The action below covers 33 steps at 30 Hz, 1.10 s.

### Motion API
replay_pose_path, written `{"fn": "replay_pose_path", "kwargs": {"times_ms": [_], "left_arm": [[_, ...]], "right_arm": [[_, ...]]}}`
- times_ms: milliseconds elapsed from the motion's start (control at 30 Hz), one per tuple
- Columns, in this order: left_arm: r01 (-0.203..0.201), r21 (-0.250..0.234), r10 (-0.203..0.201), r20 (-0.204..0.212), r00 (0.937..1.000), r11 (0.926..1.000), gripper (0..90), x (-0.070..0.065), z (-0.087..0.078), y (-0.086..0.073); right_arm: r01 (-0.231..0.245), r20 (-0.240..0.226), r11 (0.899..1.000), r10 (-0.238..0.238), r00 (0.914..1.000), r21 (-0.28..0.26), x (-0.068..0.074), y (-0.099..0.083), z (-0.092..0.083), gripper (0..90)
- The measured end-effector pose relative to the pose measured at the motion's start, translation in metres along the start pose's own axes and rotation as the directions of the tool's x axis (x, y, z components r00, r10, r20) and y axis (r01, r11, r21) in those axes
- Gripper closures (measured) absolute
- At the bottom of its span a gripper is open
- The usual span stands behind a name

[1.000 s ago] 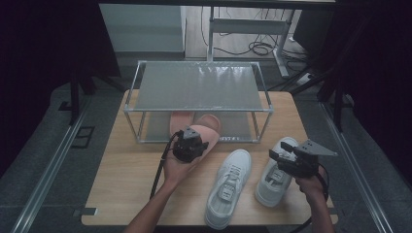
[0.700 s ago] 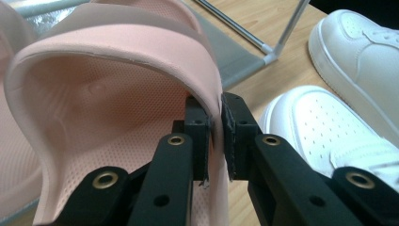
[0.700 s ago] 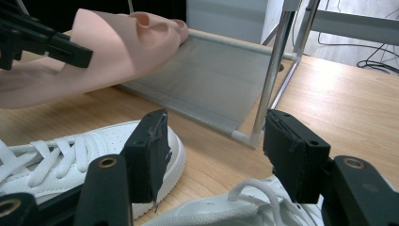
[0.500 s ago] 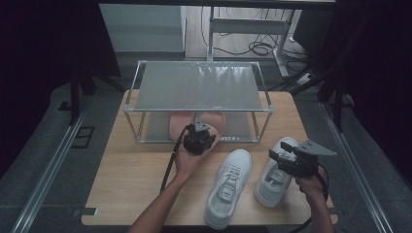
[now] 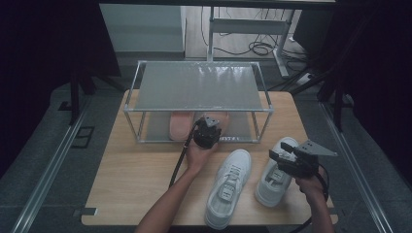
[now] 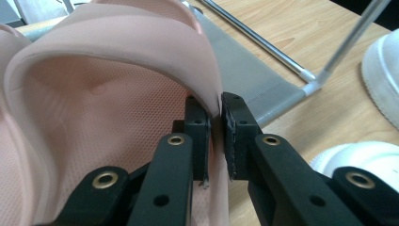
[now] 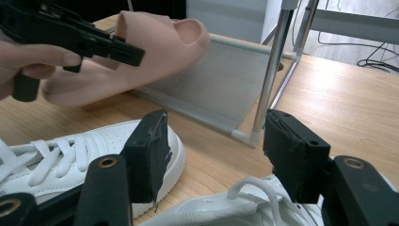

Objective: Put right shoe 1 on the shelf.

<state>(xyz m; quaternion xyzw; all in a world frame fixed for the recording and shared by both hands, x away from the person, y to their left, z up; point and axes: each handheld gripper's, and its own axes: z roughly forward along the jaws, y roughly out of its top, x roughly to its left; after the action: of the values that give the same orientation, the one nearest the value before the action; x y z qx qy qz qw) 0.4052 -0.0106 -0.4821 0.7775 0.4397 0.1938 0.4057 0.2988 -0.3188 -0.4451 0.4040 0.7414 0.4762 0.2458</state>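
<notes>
My left gripper [image 6: 215,122] is shut on the side edge of a pink slipper [image 6: 117,75], its pads pinching the strap wall. In the high view this left gripper [image 5: 208,131] holds the slipper [image 5: 223,118] at the front of the metal rack's lower shelf [image 5: 243,127], beside a second pink slipper [image 5: 180,126] lying there. My right gripper [image 7: 219,155] stands open just above the right white sneaker [image 7: 226,207], nothing between its jaws. In the high view the right gripper [image 5: 291,162] hovers over that sneaker [image 5: 272,182].
A second white sneaker [image 5: 228,187] lies on the wooden table [image 5: 136,179] between the two hands. The rack's mesh top shelf [image 5: 199,85] covers the lower shelf. Thin rack posts [image 7: 270,70] stand at the corners. Cables lie on the floor behind the table.
My left gripper has carried the pink slipper to the right and farther in toward the rack's lower shelf. The right gripper has stayed over the sneaker.
</notes>
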Motion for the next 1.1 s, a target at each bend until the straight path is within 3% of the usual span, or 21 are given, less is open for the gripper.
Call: {"fn": "replay_pose_path", "kwargs": {"times_ms": [533, 567, 600, 633, 800, 1100], "left_arm": [[0.065, 0.0, -0.065, -0.08, 0.9947, 0.9979, 81.6, 0.005, 0.027, 0.0], [0.0, 0.012, 0.001, -0.084, 0.9964, 0.9999, 81.5, 0.009, 0.027, 0.002], [-0.034, 0.014, 0.034, -0.07, 0.9969, 0.9993, 81.5, 0.012, 0.029, 0.004], [-0.04, 0.021, 0.042, -0.078, 0.9961, 0.999, 81.4, 0.013, 0.031, 0.005], [0.021, 0.005, -0.02, -0.112, 0.9936, 0.9998, 81.4, 0.015, 0.039, 0.005], [0.028, 0.005, -0.028, -0.115, 0.9929, 0.9996, 80.8, 0.018, 0.05, 0.009]], "right_arm": [[-0.003, 0.003, 1.0, 0.003, 1.0, 0.001, -0.001, 0.0, 0.0, 41.0], [-0.003, 0.003, 1.0, 0.003, 1.0, 0.003, -0.001, -0.001, 0.0, 41.0], [-0.003, 0.004, 1.0, 0.003, 1.0, 0.004, -0.001, -0.001, 0.0, 41.0], [-0.003, 0.004, 1.0, 0.003, 1.0, 0.004, -0.001, -0.001, 0.0, 41.0], [-0.002, 0.002, 1.0, 0.002, 1.0, -0.001, 0.0, 0.0, 0.0, 41.0], [-0.005, 0.001, 1.0, 0.005, 1.0, -0.002, -0.001, 0.0, -0.001, 41.0]]}}
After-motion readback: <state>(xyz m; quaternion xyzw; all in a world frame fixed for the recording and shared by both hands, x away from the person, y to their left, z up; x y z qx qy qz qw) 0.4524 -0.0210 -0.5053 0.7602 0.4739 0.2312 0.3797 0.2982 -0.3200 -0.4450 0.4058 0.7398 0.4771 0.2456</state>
